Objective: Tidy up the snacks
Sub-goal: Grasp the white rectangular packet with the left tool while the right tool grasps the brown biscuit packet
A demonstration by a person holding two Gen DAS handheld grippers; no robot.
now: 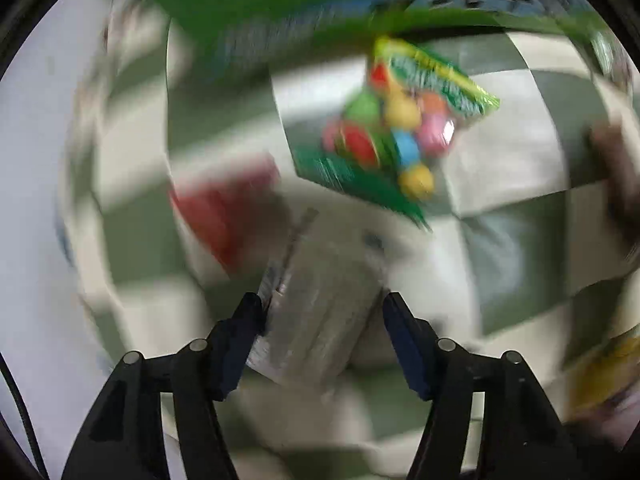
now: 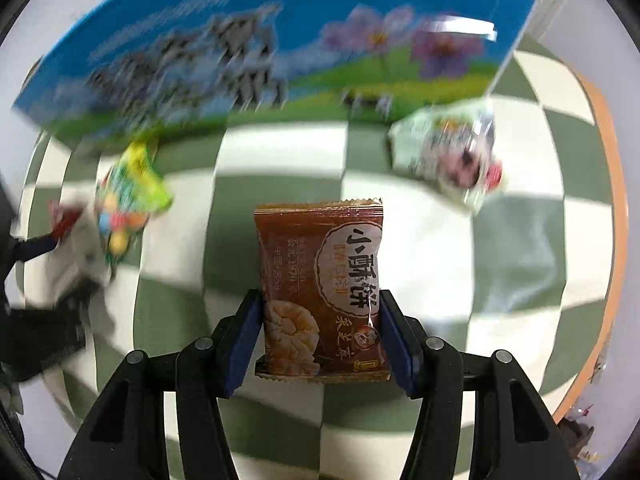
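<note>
The right tongs [image 2: 320, 336] grip a brown foil biscuit packet [image 2: 320, 292] printed with white characters, its two long edges pressed between the blue pads [image 2: 248, 340], and the packet stands upright above the green-and-white checkered cloth [image 2: 520, 248] that covers the bench. At twelve o'clock from that packet a large blue and green cardboard box [image 2: 248, 52] with flowers and dark lettering stands on the cloth. At two o'clock lies a pale green crinkled snack bag [image 2: 444, 152], well apart from the tongs. At ten o'clock a green bag of multicoloured round candies [image 2: 124, 200] lies near the box's lower edge. The left wrist view is heavily blurred: the left tongs [image 1: 324, 320] hold a silvery-grey wrapped packet [image 1: 320, 304] between their blue pads [image 1: 404, 344], the packet tilted toward eleven o'clock. From the left tongs the candy bag [image 1: 396, 132] sits at one o'clock on the checkered cloth [image 1: 520, 168], and a red packet [image 1: 224, 208] lies at eleven o'clock, just beside the grey one; whether they touch cannot be told.
</note>
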